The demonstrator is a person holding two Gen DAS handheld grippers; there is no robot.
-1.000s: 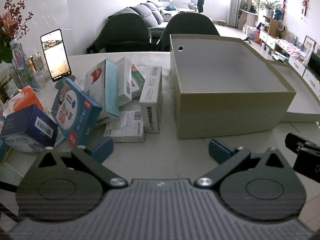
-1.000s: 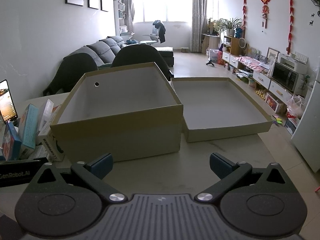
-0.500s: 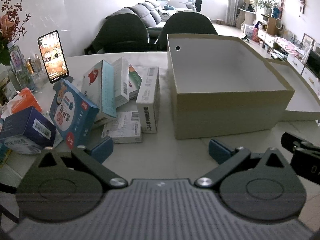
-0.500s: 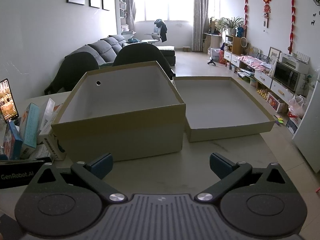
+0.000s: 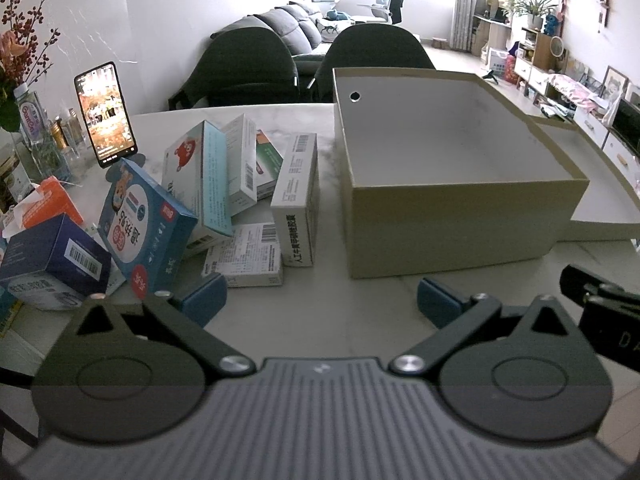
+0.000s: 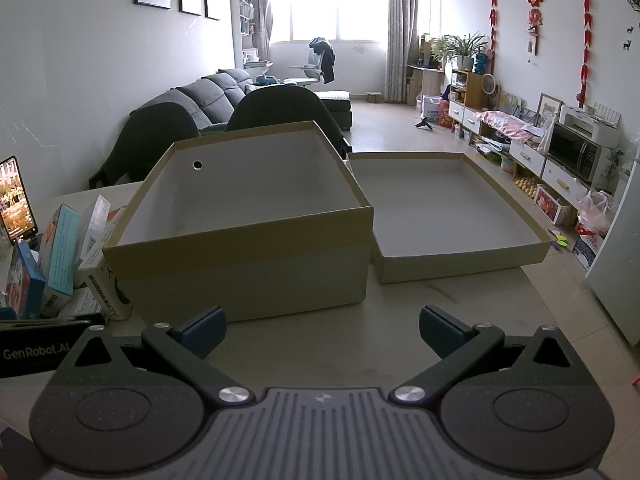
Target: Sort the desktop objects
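A pile of medicine boxes lies on the table left of an open, empty cardboard box (image 5: 460,224). The pile includes a blue box (image 5: 144,228), an upright white box (image 5: 298,204), a flat white box (image 5: 246,256) and a dark blue box (image 5: 56,260). My left gripper (image 5: 322,300) is open and empty, low over the table just in front of the pile. My right gripper (image 6: 322,330) is open and empty, in front of the cardboard box (image 6: 256,264). The box lid (image 6: 460,256) lies upturned to its right.
A phone (image 5: 106,114) stands lit behind the pile. Bottles and flowers (image 5: 28,120) and an orange tissue pack (image 5: 48,200) crowd the left edge. Two dark chairs (image 5: 304,64) stand at the far side. The table edge curves off at the right (image 6: 560,320).
My left gripper has moved a little to the left and nearer the pile. My right gripper has drifted slightly. Both stay open and empty.
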